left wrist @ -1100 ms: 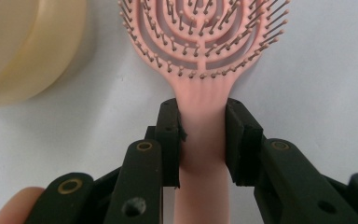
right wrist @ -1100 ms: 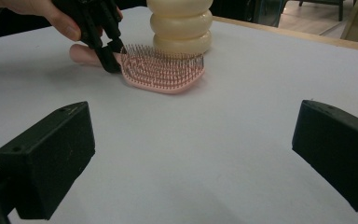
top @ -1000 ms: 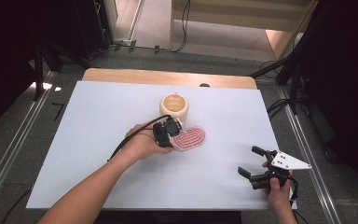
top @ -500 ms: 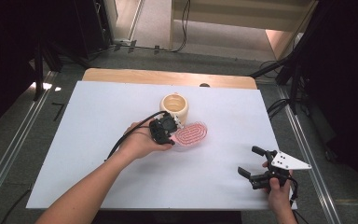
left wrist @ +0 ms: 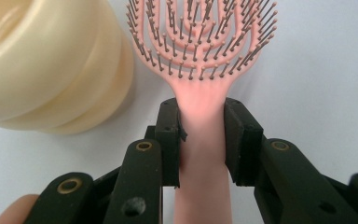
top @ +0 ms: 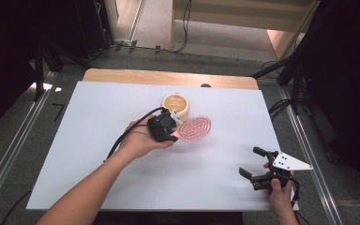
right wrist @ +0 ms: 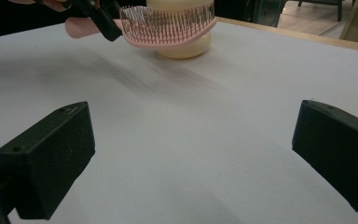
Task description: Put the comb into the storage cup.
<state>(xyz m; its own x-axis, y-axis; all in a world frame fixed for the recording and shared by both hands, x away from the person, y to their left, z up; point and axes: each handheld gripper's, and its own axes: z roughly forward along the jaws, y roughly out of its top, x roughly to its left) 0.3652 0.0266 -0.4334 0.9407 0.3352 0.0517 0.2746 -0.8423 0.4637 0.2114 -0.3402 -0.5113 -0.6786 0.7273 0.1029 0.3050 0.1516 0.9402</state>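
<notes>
While left gripper [left wrist: 201, 135] clamped brush [left wrist: 200, 56] handle beside cup [left wrist: 46, 70], right gripper [right wrist: 196, 158] stood wide open, holding nothing.

A white sheet [top: 98, 140] covers the wooden bench [top: 122, 76], leaving bare wood along the far edge. 1 cream pot [top: 176, 105] stands on the sheet, near the far edge's middle.

The pink hairbrush [top: 194, 128], bristles up and roughly level, is lifted clear of the white table [top: 98, 122]. Its oval vented head points toward two o'clock, near centre. Handle toward eight o'clock.
</notes>
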